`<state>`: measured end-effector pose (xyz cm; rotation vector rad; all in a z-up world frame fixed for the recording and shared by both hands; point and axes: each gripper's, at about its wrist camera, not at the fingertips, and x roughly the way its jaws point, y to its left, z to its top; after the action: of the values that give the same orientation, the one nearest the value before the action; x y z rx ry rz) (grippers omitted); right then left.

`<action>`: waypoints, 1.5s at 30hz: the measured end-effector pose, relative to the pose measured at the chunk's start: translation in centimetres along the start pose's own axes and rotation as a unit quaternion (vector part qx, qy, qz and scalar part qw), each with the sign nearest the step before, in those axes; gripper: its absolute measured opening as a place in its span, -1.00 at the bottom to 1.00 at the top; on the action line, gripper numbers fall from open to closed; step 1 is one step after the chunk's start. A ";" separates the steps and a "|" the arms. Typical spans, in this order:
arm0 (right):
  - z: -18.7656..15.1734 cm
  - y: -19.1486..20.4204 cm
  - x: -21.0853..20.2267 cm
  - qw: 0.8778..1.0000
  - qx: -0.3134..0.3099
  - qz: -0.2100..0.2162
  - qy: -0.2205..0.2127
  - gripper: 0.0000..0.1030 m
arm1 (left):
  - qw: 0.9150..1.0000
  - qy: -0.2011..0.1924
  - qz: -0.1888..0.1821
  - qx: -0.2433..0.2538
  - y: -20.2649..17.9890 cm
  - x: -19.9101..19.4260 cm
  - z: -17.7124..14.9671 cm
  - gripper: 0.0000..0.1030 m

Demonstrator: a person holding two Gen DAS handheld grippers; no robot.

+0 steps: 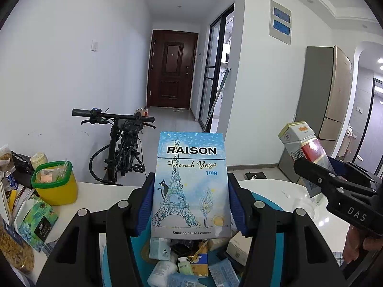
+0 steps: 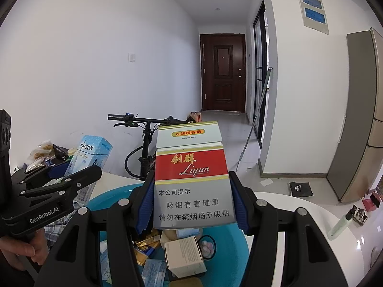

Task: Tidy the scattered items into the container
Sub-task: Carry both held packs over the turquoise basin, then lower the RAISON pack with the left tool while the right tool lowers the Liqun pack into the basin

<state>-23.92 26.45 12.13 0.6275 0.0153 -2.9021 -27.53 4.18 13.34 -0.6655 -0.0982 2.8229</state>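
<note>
White table [image 2: 299, 212]: blue basin [image 2: 107, 198] of boxes [image 2: 184, 256].

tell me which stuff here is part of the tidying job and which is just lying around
Part of the job:
- RAISON cigarette pack, in the left gripper
- Liqun cigarette pack, in the right gripper
- blue basin with small items already in it

Lying about:
- yellow tub
- tissue pack
- bicycle
- pump bottle

Left gripper [image 1: 190, 201] and right gripper [image 2: 192, 203]: matte black plastic frames, ridged blue pads lining the jaws, round silver screw heads at the pivots. White lettering "GenRobot.AI" marks the left unit's side, "DAS" the right's. A bare hand [image 2: 20, 251] grips each black handle.
</note>
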 end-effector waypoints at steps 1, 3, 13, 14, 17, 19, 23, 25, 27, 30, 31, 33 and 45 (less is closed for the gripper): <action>0.2 -0.1 0.2 1.000 -0.001 0.000 0.000 0.08 | 1.000 0.001 0.000 0.000 0.0 0.3 0.1 0.14; 0.4 -0.3 0.5 1.000 -0.002 0.000 0.000 0.08 | 1.000 0.000 0.001 0.001 0.1 0.7 0.3 0.14; 0.6 -0.4 0.9 1.000 -0.007 -0.001 0.010 0.08 | 0.999 0.030 0.015 0.012 0.2 1.7 0.7 0.14; 0.7 -0.3 1.1 1.000 -0.010 -0.002 0.015 0.08 | 0.999 0.040 0.017 0.013 0.2 2.0 0.7 0.14; 0.8 -0.5 1.7 0.999 -0.009 0.008 0.037 0.08 | 0.997 0.067 0.025 0.018 0.5 2.8 0.8 0.14; 0.8 -0.8 2.4 0.998 -0.005 0.023 0.060 0.08 | 0.996 0.086 0.029 0.024 0.7 3.4 0.7 0.14; 0.1 -1.5 3.9 0.992 0.012 0.060 0.111 0.08 | 0.990 0.133 0.027 0.031 1.1 4.6 -0.3 0.14; -0.3 -1.8 4.4 0.989 0.014 0.066 0.129 0.08 | 0.988 0.149 0.024 0.026 1.3 4.9 -0.9 0.14; -0.9 -1.8 4.8 0.989 0.008 0.060 0.139 0.08 | 0.986 0.163 0.024 0.027 1.4 5.2 -1.3 0.14; -1.7 -1.6 5.2 0.986 0.003 0.061 0.156 0.08 | 0.982 0.184 0.024 0.027 1.5 5.8 -1.9 0.14; -1.9 -1.7 5.3 0.985 0.002 0.064 0.163 0.08 | 0.981 0.189 0.023 0.027 1.5 5.9 -2.2 0.14; -2.5 -1.7 5.4 0.983 0.000 0.067 0.173 0.08 | 0.979 0.201 0.021 0.027 1.4 6.1 -2.7 0.14; -4.8 -1.6 6.6 0.975 0.002 0.069 0.213 0.08 | 0.972 0.233 0.022 0.034 0.9 7.0 -5.1 0.14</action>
<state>-28.15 27.16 5.01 1.1867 0.0191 -2.5815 -31.53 5.05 5.65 -1.3007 0.0969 2.6124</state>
